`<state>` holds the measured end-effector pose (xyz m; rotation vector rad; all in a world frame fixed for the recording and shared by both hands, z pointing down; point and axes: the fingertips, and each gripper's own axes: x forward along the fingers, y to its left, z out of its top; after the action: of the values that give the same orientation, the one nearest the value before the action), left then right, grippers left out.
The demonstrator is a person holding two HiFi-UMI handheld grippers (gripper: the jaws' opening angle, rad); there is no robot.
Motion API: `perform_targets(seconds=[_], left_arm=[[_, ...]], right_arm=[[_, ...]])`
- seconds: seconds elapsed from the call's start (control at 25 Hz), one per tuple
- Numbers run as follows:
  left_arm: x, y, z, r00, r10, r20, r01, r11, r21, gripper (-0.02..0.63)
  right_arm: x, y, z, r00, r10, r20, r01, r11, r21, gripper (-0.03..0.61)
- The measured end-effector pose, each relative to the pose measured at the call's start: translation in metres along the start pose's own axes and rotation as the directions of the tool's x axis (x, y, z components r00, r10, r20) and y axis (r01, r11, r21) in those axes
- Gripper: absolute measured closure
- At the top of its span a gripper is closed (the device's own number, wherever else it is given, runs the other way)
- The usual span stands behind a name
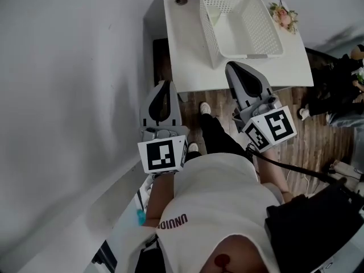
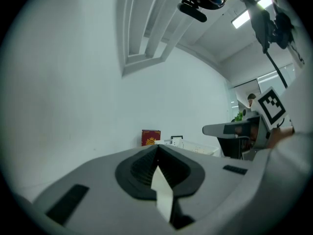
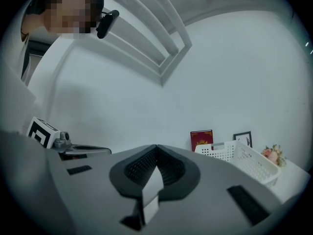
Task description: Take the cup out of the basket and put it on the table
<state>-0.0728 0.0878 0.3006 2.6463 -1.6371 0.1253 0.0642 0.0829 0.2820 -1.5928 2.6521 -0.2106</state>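
Both tongs are pressing together rn, nothing b/w them. Left tongs (image 1: pixel 165 85) are hovering just off the counter's (image 1: pixel 187 56) near-left corner, right tongs (image 1: pixel 232 65) are poking over its near edge, right in front of the basket (image 1: pixel 269 32). Pale cup (image 1: pixel 214 15), I think, is lying inside the basket by its left wall, twd the far edge. Flowers (image 1: pixel 282 15) are sitting at the far-right corner.
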Motion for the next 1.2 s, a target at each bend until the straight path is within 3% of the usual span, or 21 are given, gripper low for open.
perform_targets(seconds=[0.6, 0.96, 1.2], left_arm=[[0.130, -0.002, 0.033, 0.995, 0.078, 0.058, -0.079, 0.997, 0.011, 0.601], [0.156, 0.007, 0.028, 0.989, 0.130, 0.068, -0.130, 0.992, -0.003, 0.601], [0.164, 0.026, 0.035, 0.985, 0.154, 0.072, -0.154, 0.988, -0.011, 0.601]], right_arm=[[0.077, -0.122, 0.045, 0.998, 0.059, 0.032, -0.058, 0.998, -0.033, 0.560], [0.112, -0.164, 0.043, 0.998, 0.066, 0.013, -0.065, 0.996, -0.065, 0.560], [0.142, -0.189, 0.037, 1.000, 0.018, -0.024, -0.019, 1.000, -0.024, 0.558]])
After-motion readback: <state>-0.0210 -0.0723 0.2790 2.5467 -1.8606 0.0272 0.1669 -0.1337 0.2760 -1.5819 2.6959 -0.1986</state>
